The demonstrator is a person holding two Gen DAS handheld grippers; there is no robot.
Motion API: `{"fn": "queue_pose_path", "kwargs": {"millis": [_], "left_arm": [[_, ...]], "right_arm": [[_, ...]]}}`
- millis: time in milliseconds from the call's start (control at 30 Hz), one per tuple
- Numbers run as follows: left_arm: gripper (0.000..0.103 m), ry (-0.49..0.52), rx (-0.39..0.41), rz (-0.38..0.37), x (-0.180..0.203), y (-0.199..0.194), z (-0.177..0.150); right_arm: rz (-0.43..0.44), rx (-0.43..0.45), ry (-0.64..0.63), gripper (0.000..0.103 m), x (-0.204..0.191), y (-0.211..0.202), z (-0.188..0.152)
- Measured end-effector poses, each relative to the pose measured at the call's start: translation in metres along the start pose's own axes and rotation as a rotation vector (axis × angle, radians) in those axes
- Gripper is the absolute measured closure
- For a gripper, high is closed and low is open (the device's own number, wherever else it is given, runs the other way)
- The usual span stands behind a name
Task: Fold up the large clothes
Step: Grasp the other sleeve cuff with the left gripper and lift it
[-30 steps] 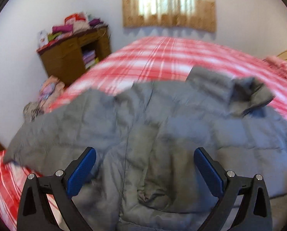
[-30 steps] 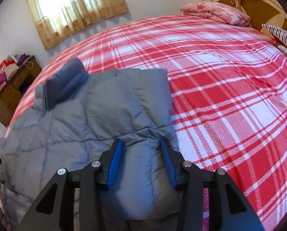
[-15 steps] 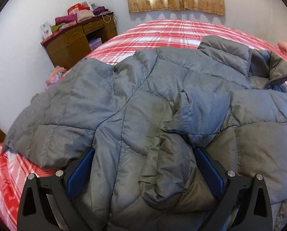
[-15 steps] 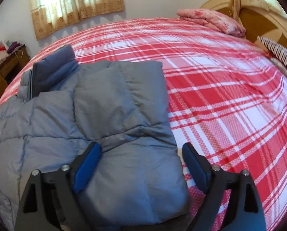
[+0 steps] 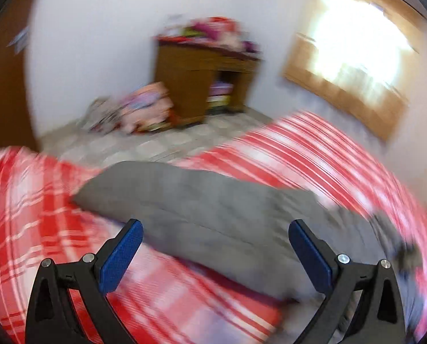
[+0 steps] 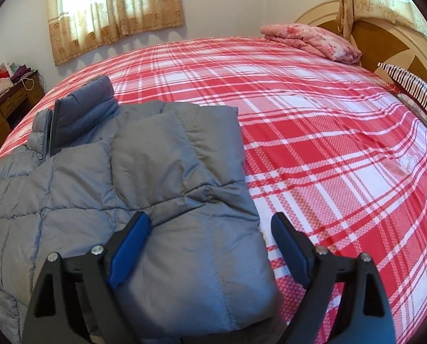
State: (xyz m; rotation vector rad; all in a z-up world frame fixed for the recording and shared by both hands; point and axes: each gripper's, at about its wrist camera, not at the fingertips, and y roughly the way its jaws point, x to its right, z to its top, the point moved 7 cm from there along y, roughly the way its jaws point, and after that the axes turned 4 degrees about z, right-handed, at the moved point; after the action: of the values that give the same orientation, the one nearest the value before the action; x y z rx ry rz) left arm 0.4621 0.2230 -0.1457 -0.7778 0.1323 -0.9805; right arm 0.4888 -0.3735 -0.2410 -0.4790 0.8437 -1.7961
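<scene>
Showing only blur, the left tool [image 5: 214, 230] gapes like the right tool [image 6: 210, 225] over the sharp grey jacket [image 6: 156, 172].

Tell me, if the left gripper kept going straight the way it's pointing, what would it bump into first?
Most likely the grey puffer jacket lying on the plaid bed. The left gripper is open and aimed at it, though blur makes depth uncertain.

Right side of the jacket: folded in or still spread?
Folded in. In the right wrist view the grey puffer jacket has its right panel doubled over the body, ending in a straight edge on the plaid bedsheet.
</scene>
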Motion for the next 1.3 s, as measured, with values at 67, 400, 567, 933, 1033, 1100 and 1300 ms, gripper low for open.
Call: {"fn": "queue_pose_path", "kwargs": {"millis": [67, 400, 567, 933, 1033, 1100, 1300], "left_arm": [[0.001, -0.135, -0.066, 0.056, -0.039, 0.018, 0.004], [0.001, -0.360, -0.176, 0.205, -0.091, 0.081, -0.011], [0.002, -0.319, -0.174, 0.224, -0.087, 0.089, -0.016], [0.092, -0.252, -0.105, 0.052, -0.081, 0.089, -0.002], [0.095, -0.183, -0.049, 0.081, -0.069, 0.077, 0.010], [0.095, -0.116, 0.024, 0.079, -0.051, 0.059, 0.024], [0.095, 0.087, 0.195, -0.043, 0.031, -0.001, 0.048]], "right_arm": [[-0.005, 0.002, -0.002, 0.014, 0.000, 0.000, 0.000], [-0.013, 0.001, -0.013, 0.014, -0.002, 0.000, -0.003], [-0.012, 0.004, -0.014, 0.014, -0.002, -0.001, -0.004], [-0.009, 0.008, -0.015, 0.014, -0.002, -0.002, -0.005], [-0.006, 0.011, -0.012, 0.014, -0.002, -0.002, -0.005], [-0.004, 0.012, -0.011, 0.014, -0.002, -0.003, -0.005], [0.004, 0.018, -0.005, 0.014, -0.002, -0.003, -0.005]]}}
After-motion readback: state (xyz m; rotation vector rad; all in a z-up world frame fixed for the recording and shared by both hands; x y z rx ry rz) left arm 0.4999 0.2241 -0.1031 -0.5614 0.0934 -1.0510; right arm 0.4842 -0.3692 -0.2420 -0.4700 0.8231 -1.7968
